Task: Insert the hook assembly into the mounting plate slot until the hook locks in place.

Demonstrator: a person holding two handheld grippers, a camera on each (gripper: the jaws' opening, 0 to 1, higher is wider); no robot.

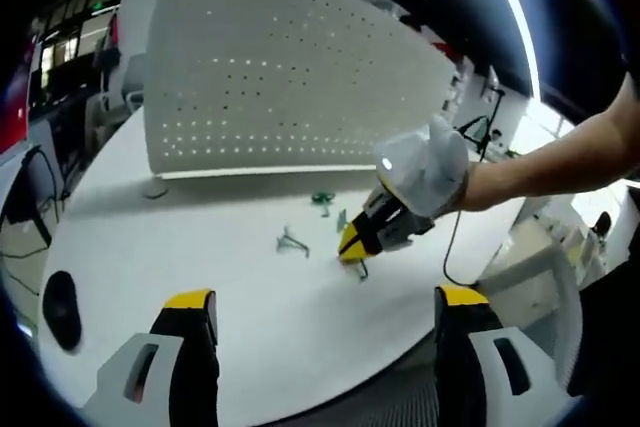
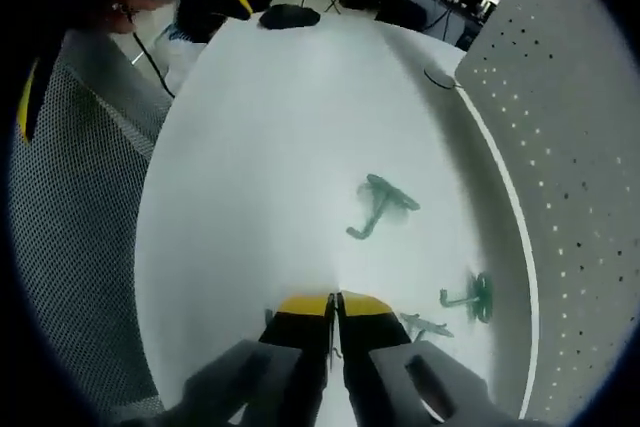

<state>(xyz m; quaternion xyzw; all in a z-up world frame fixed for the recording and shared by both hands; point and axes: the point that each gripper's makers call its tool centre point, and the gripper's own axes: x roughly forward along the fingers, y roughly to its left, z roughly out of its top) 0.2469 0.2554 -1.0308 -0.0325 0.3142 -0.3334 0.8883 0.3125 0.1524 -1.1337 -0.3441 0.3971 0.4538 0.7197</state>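
On the white table (image 1: 250, 307), ahead of the left gripper (image 1: 325, 312): its two yellow-tipped jaws stand wide apart, released, nothing between them. Beyond them, a white perforated mounting plate (image 1: 290, 77) stands upright on the far side of the table, with a small round foot at its lower left corner. Between the jaws and the plate lie green hooks: one hook (image 1: 291, 241) slightly left of the jaw gap, another hook (image 1: 322, 199) further off, close to the plate's base. A third green piece sits just beside it, too small to make out.

Right of these, the right gripper (image 1: 352, 245) comes into the left gripper view, held by a person's hand and forearm. Its yellow tips point down at the table, pressed together, with a small dark-green bit (image 1: 362, 270) right under them; whether it is gripped or only touched cannot be told.

In the right gripper view, the right gripper (image 2: 335, 305) shows jaws clenched, tips touching, with a thin dark sliver in the seam. Ahead of the tips lies a blurred green hook (image 2: 380, 205) flat on the table. To the right of the tips, near the plate's edge, a hook with round base (image 2: 470, 297); just beside the right jaw, a small greyish-green piece (image 2: 425, 325). The mounting plate (image 2: 570, 147) runs along the right side. A dark object (image 2: 288, 16) sits at the table's far end.
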